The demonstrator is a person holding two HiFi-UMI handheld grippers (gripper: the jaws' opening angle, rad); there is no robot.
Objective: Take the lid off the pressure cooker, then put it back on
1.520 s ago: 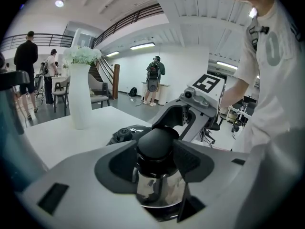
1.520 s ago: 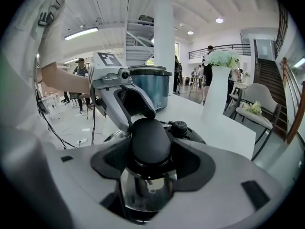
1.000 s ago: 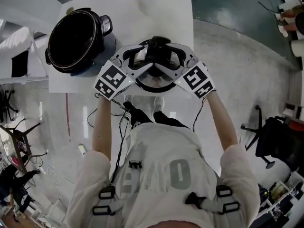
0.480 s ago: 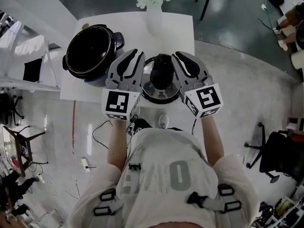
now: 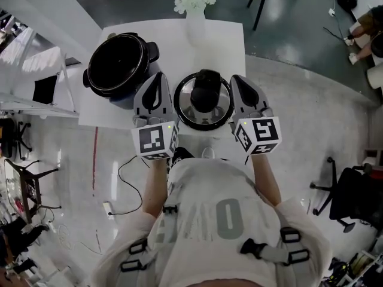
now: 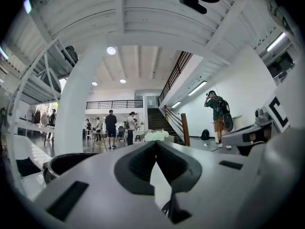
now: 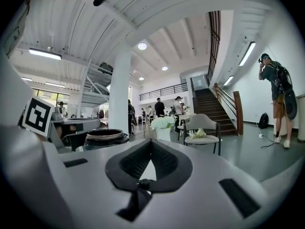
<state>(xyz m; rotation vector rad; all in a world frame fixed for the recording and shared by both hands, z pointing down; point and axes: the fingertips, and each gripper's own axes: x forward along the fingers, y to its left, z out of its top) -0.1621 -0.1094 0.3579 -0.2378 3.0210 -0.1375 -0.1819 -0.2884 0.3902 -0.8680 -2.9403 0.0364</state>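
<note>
Left gripper (image 5: 158,78) and right gripper (image 5: 240,79) are now drawn back off the lid (image 5: 203,100) and closed empty, the lid being left on the table (image 5: 173,34) between them, the open pot (image 5: 116,64) ahead-left of the left gripper; removal is judged done, refitting pending.

Pot (image 5: 116,64), lid (image 5: 203,100) and vase (image 5: 195,23) crowd the table (image 5: 230,46).

The round metal lid (image 5: 202,103) gleams glossy, its knob black plastic. At its ten o'clock, the black cooker pot (image 5: 118,63) shines on a smooth matt white desk (image 5: 224,40).
</note>
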